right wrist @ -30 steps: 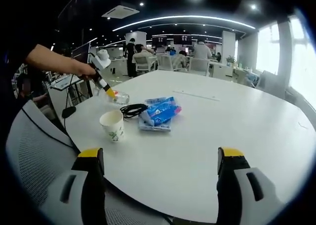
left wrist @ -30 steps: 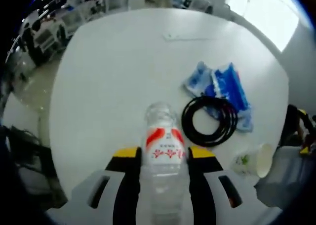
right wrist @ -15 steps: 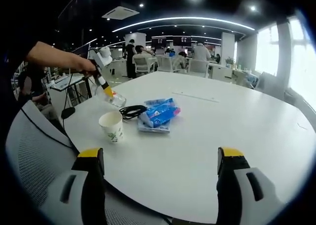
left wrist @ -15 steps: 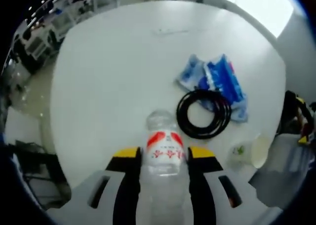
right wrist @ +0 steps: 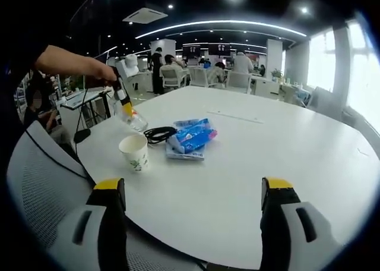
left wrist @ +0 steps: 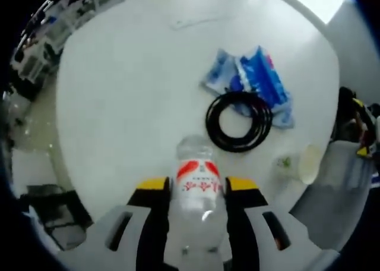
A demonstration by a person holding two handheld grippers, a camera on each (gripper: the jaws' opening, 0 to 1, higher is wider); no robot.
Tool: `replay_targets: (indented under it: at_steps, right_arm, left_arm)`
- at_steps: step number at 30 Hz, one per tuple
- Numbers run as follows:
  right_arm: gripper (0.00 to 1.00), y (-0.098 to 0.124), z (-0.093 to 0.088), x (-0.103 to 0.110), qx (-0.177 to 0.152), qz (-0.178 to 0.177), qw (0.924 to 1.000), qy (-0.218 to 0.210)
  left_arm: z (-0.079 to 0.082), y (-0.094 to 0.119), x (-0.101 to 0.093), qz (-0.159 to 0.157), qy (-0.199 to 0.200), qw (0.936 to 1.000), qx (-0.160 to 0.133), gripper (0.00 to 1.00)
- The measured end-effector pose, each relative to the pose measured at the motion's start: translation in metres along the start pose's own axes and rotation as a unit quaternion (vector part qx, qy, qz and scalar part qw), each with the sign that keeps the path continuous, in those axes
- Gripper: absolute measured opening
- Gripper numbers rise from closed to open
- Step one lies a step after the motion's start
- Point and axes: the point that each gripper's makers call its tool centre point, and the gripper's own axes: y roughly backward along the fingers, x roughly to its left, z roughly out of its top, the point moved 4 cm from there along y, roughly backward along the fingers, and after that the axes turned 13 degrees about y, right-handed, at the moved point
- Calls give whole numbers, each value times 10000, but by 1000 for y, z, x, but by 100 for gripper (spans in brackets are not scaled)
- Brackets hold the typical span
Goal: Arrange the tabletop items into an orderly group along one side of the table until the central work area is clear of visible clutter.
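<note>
My left gripper [left wrist: 196, 188] is shut on a clear plastic bottle [left wrist: 196, 191] with a red and white label, held above the white round table [left wrist: 130, 87]. In the right gripper view the same bottle [right wrist: 134, 121] hangs from the left gripper [right wrist: 126, 107] over the table's left edge. Past it lie a coiled black cable [left wrist: 238, 120], blue and white packets [left wrist: 254, 81] and a paper cup [left wrist: 301, 163]. The cable [right wrist: 155, 132], packets [right wrist: 191, 138] and cup [right wrist: 135, 151] sit together at the left of the table. My right gripper [right wrist: 193, 191] stands open, low over the near edge, holding nothing.
A grey mesh chair [right wrist: 41, 182] stands at the near left of the table. A thin white strip [right wrist: 235, 116] lies on the far side of the table [right wrist: 285, 164]. Desks, chairs and people fill the room behind.
My left gripper has risen and tilted more steeply over the table with the bottle still held. The right gripper has stayed put.
</note>
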Motion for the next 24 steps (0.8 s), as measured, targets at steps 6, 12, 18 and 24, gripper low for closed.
replay_targets:
  at_steps: [6, 12, 18, 24]
  right_arm:
    - [95, 0, 1, -1, -27, -37, 10000, -14]
    - [95, 1, 1, -3, -37, -64, 10000, -29]
    - [95, 1, 1, -3, -42, -72, 10000, -36]
    - [95, 1, 0, -4, -41, -93, 9999, -42]
  left_arm:
    - [3, 0, -4, 2, -229, 9991, 351, 34]
    - [3, 0, -12, 36, -502, 9962, 710, 34]
    - [16, -5, -17, 134, -898, 9913, 949, 34]
    - [29, -10, -26, 178, -1166, 9876, 1036, 34]
